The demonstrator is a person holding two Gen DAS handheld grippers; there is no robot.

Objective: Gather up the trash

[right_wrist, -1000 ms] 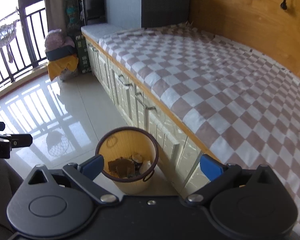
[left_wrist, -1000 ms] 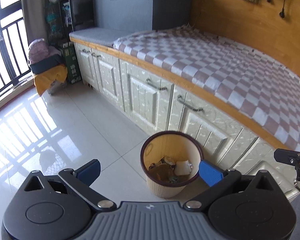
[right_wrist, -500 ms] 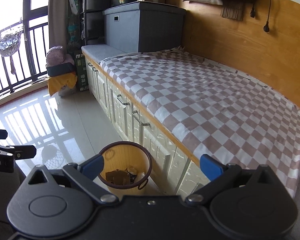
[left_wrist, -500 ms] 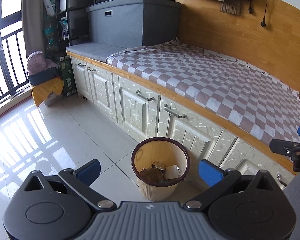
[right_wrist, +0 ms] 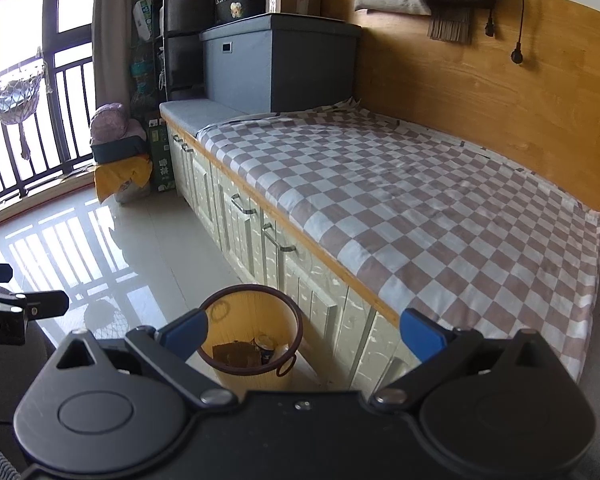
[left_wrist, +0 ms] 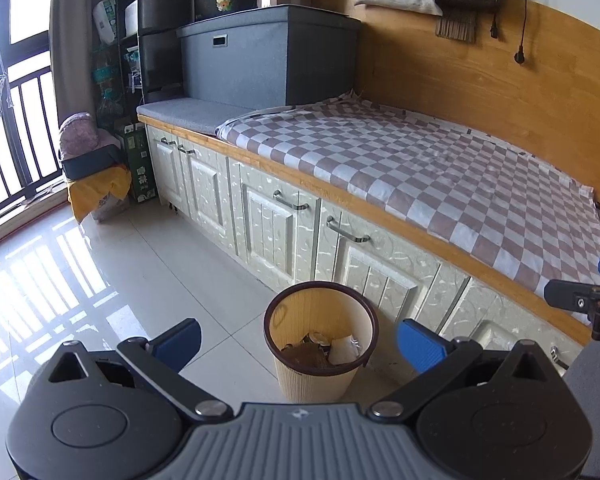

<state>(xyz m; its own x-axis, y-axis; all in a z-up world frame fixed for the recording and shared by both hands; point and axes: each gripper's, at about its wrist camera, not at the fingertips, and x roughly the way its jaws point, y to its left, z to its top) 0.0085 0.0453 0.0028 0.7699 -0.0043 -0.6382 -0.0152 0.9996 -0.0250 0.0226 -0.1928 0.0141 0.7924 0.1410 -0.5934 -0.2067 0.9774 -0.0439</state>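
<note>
**On the floor by the cabinets: bin holding trash, both claws empty**

On the tiled floor [left_wrist: 112,280], just beside the cream cabinets [left_wrist: 276,220], stands the bin [left_wrist: 320,356]: beige ribbed wall, dark brown rim, upright. Trash [left_wrist: 324,350] lies at its bottom: a brown crumpled piece, a white paper-like piece, and what looks like a can end; finer detail cannot be told. From the right wrist view the bin [right_wrist: 252,340] shows the same brown piece and a can, with a small ring handle at the rim on the cabinet side.

Left gripper [left_wrist: 298,344]: jaws spread wide, blue pads apart, nothing between them; the bin sits in the gap, below and ahead. Right gripper [right_wrist: 304,334]: jaws likewise spread wide, nothing held; the bin appears near its left pad. Each gripper's tip shows at the edge of the other's view.

Cabinets carry a wooden-edged bench top covered by a checked cloth [left_wrist: 440,172], brown and white, lying flat with no items on it. Wooden panel [left_wrist: 500,92] runs behind it. Grey box [left_wrist: 268,64] sits at the far end on a grey cushion, with a black round box and a carton on top. Yellow-wrapped bundle [left_wrist: 100,192] rests on the floor near the balcony railing [left_wrist: 16,148].
</note>
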